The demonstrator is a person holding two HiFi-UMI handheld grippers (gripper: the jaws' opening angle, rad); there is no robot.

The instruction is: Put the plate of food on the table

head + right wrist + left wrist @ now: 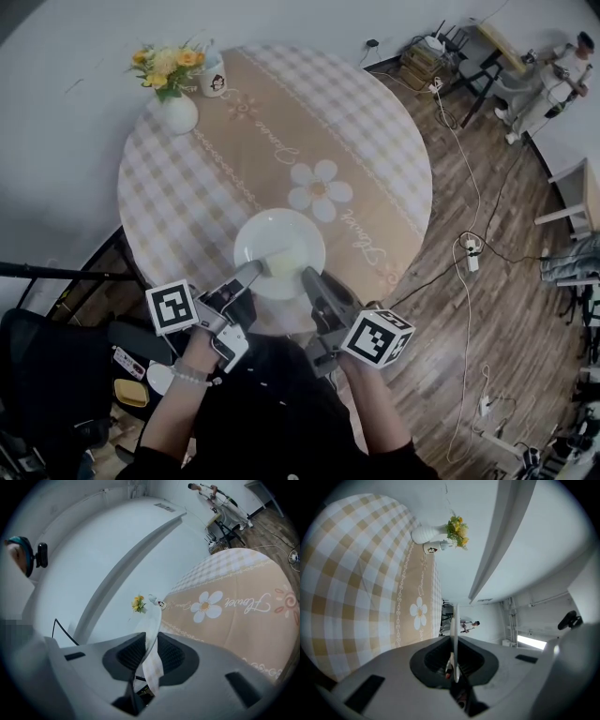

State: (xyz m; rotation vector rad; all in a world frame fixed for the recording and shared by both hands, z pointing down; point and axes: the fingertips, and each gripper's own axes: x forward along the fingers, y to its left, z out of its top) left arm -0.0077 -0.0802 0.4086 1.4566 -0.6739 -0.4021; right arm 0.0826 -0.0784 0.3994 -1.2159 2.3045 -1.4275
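Note:
A white plate with pale food on it hovers at the near edge of the round checked table; whether it rests on the cloth I cannot tell. My left gripper is shut on the plate's near-left rim. My right gripper is shut on the near-right rim. In the left gripper view the plate shows edge-on, pinched in the left gripper. The right gripper view has the plate edge-on too, clamped by the right gripper.
A white vase of yellow flowers and a white mug stand at the table's far left. Cables and a power strip lie on the wood floor to the right. A person stands far back right. Dark gear sits at lower left.

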